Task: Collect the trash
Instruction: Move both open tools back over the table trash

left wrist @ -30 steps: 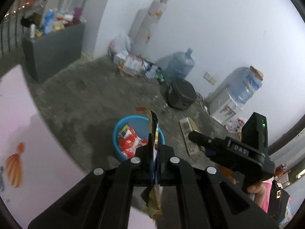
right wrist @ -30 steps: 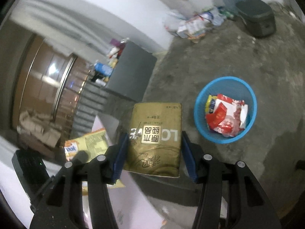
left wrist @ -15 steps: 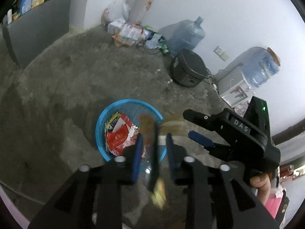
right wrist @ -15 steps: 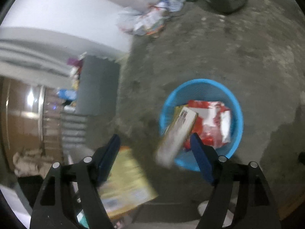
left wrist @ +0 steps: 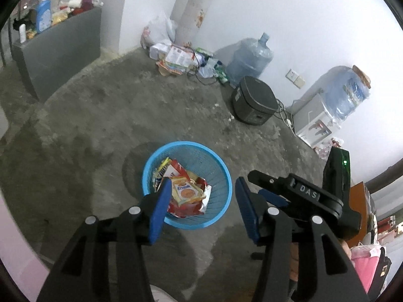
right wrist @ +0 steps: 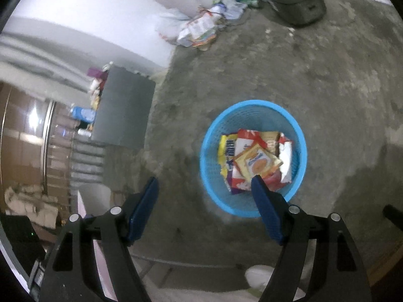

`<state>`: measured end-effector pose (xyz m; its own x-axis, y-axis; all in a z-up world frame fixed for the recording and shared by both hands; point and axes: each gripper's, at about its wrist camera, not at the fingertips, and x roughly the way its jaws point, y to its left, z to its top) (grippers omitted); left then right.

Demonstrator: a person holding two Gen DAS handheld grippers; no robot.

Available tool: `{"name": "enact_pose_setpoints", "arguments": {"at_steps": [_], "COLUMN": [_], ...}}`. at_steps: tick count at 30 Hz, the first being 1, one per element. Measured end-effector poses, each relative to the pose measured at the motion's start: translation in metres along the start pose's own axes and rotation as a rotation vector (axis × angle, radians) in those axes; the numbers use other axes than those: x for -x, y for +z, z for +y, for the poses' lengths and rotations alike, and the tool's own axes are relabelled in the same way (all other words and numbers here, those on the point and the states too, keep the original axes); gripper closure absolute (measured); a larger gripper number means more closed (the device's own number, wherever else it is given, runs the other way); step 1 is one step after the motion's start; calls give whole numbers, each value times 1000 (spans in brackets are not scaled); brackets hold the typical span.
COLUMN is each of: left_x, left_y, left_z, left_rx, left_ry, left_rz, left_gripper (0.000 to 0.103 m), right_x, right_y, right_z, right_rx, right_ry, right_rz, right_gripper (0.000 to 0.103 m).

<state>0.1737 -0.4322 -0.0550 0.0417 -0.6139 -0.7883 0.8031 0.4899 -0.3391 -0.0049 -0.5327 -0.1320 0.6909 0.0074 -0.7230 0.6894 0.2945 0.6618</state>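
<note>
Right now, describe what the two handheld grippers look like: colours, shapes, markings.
Both are black plastic. The left gripper and right gripper each have two angular, cut-out arms with silver screw heads, ending in flat blue pads. Seen from the left wrist, the right gripper's body bears white "DAS" lettering and carries a black box with a small green light. No cables show.

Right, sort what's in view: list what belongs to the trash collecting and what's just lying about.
Job:
- round blue plastic mesh basket
- yellow biscuit wrapper on top of the packets inside
- left gripper and right gripper, both open and empty

Lying about:
- dark grey rice cooker
- clear blue water jug
- grey cabinet
</note>
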Motion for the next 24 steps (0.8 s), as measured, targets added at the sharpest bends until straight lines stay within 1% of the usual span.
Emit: {"name": "enact_pose_setpoints", "arguments": {"at_steps": [3, 6, 9, 12, 13, 19, 24], "left_x": [28, 70, 111, 148, 165, 233, 287], "left_y": [-7, -21, -36, -51, -59, -95, -135], "left_z": [5, 16, 30, 44, 51, 85, 121], "left_rx": [1, 27, 67, 92, 107, 171, 244], "left_ry": [26, 72, 92, 122, 137, 210, 280], "left_rz": [-41, -124, -192, -260, -292, -409, -488], "left_gripper": [52, 52, 52, 52, 52, 52, 52], "right_x": [14, 25, 32, 33, 34, 39, 26], "right_y": [-12, -25, -38, -50, -54, -84, -120], "right_z": [19, 37, 59, 80, 90, 142, 183], "right_rx": [59, 120, 183, 246, 270, 380, 476], "right_ry": [30, 77, 119, 149, 159, 237, 271], "right_rz": [-1, 9, 32, 61, 70, 107, 175], "right_gripper": [31, 31, 31, 31, 31, 31, 31]}}
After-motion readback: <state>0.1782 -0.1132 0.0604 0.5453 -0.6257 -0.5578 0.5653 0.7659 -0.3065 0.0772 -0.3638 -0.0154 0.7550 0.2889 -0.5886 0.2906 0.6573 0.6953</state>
